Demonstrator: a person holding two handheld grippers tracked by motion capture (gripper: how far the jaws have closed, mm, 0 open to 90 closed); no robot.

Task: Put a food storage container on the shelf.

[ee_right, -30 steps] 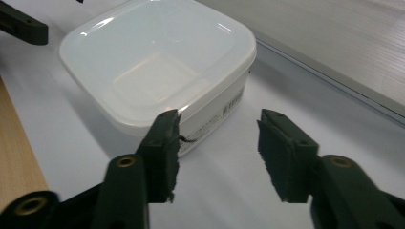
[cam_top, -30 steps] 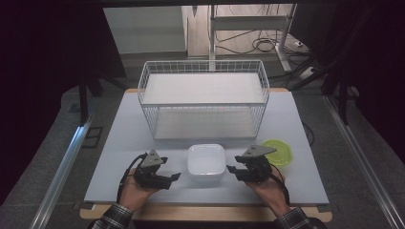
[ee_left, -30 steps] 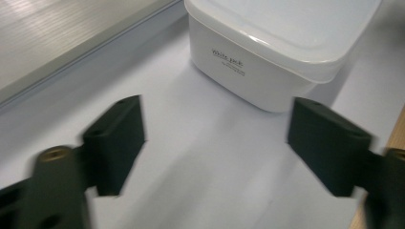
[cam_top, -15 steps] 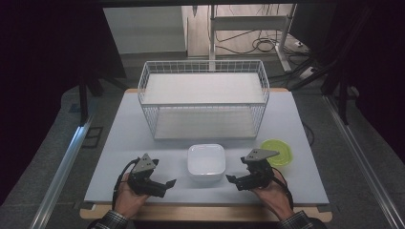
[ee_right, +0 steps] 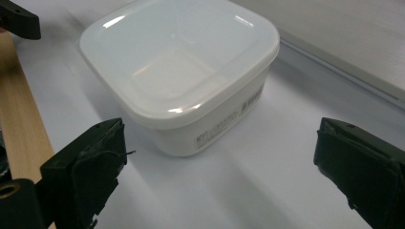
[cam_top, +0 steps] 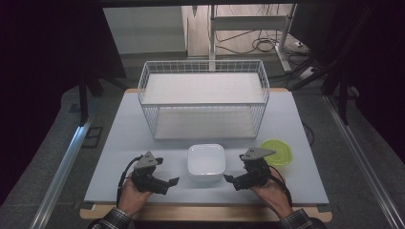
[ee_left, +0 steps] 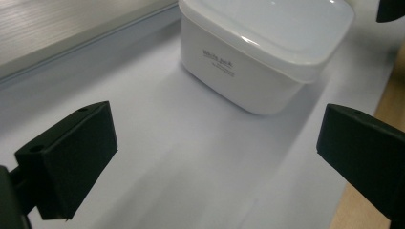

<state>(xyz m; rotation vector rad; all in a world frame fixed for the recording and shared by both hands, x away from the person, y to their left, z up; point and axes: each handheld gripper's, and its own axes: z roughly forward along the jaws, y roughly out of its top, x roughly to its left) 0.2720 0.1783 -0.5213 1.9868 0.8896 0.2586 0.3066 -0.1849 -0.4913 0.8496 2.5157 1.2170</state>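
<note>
Both sets of jaws have just been opening and now stand released, nothing between them. Compared with a second ago, the left gripper (cam_top: 171, 181) has drawn slightly back from the white lidded container (cam_top: 206, 161), while the right gripper (cam_top: 231, 179) holds its place on the other side. Judgement: this reads as a let-go of the container, or a reset before a fresh two-sided grip. The container sits upright on the tabletop (cam_top: 114, 157), lid on and facing up, between the two grippers and touching neither, in front of the wire basket (cam_top: 204, 102). It is near-square, so no clear long axis; its sides run roughly parallel to the tabletop edges. A green lid (cam_top: 279, 151) lies just right.
</note>
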